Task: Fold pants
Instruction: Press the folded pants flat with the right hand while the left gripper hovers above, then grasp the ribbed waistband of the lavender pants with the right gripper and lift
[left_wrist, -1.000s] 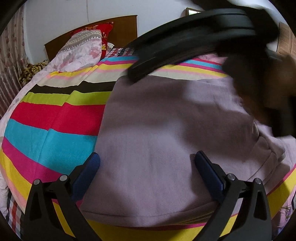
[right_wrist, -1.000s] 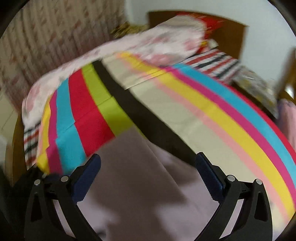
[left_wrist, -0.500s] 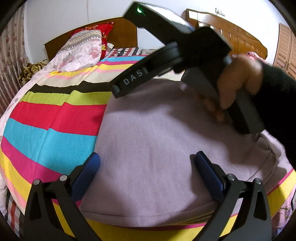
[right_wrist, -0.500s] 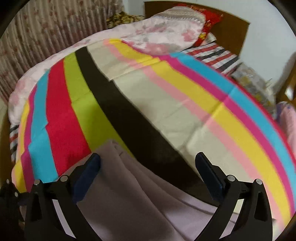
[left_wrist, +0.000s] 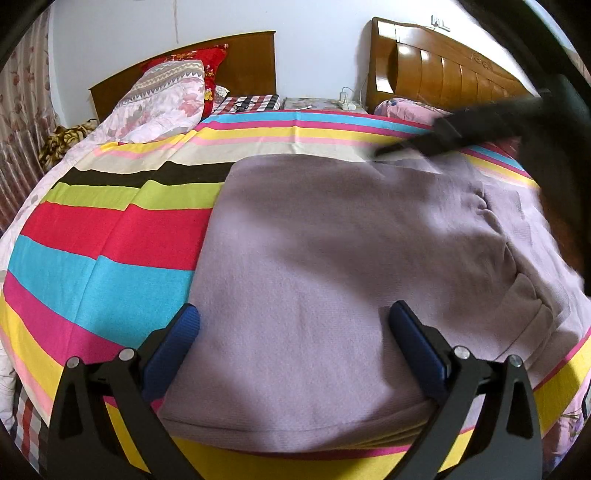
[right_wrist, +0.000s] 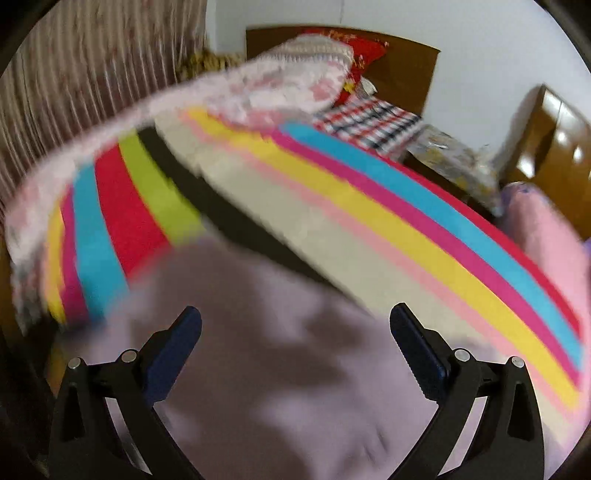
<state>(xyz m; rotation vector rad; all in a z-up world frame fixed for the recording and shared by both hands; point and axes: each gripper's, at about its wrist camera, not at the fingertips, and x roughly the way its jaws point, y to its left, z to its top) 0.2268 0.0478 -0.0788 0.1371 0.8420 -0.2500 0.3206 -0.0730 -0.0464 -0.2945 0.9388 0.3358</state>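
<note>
The pants (left_wrist: 332, 258) lie folded into a broad, roughly rectangular stack on the striped bedspread (left_wrist: 110, 240), near the bed's front edge. They are a pale lilac, soft knit with a fine ribbed grain; several layers show along the near hem, and a gathered, puckered band bunches at the right side. The left gripper (left_wrist: 293, 332) hangs just over the near part of the stack, its blue ribbed pads spread wide with only cloth showing between them. The right gripper (right_wrist: 295, 336), also spread wide and empty, hangs over the same lilac fabric in a motion-blurred view. The bedspread is smooth woven cotton in flat bands of red, cyan, yellow, pink, lime and black. A floral quilt (left_wrist: 155, 107) lies heaped by the wooden headboard (left_wrist: 251, 62).
</note>
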